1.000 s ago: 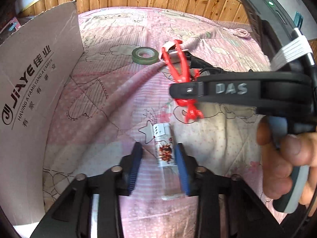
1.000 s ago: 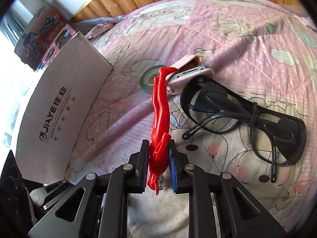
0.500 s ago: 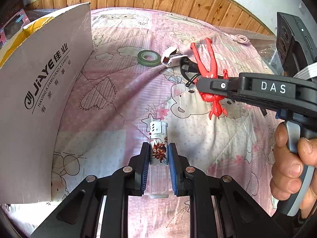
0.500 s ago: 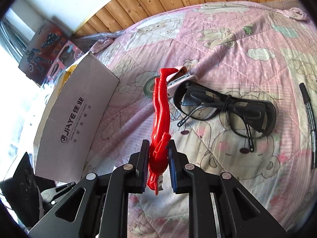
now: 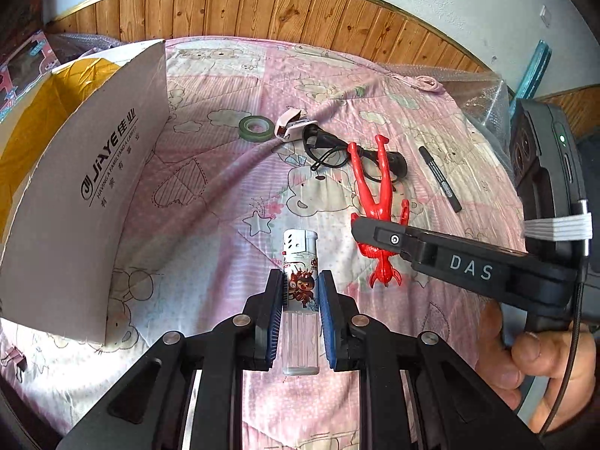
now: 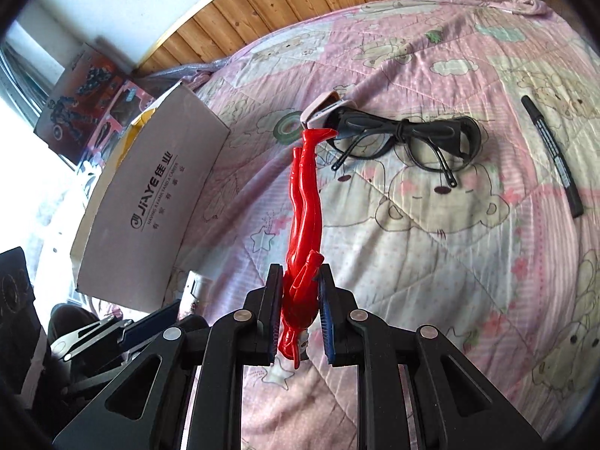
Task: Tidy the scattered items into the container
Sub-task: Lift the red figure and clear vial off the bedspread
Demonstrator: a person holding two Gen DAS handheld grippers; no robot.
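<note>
1. Both grippers have come up off the quilt since a second ago, each carrying its item; back then the lighter lay on the bed between spread jaws and the red figure was only just lifting.
2. Biggest thing around: the pink cartoon-bear quilt [image 6: 431, 247] covering the whole bed, wood panelling behind it.
3. Next, the white cardboard box [image 5: 86, 195] printed "JiAYE" stands on the bed's left side, open at the top with yellow lining showing. Nothing's in it that I can see.
4. Left gripper [image 5: 300, 300]: jaws closed snug on a clear lighter [image 5: 301, 288] with a cartoon sticker, metal cap pointing forward, held over the quilt just right of the box.
5. Right gripper [image 6: 299, 300]: clamped on the red plastic figure [image 6: 305, 202], gripped at the torso with legs sticking out ahead. A person's hand [image 5: 540, 371] holds its grip.
6. On the quilt, well beyond the box: black safety glasses [image 6: 405, 138], a black marker [image 6: 555, 157] off to their right, a small pinkish-white clip-like thing [image 5: 290, 127] touching the glasses, and a green tape roll [image 5: 256, 127] just beside that.
</note>
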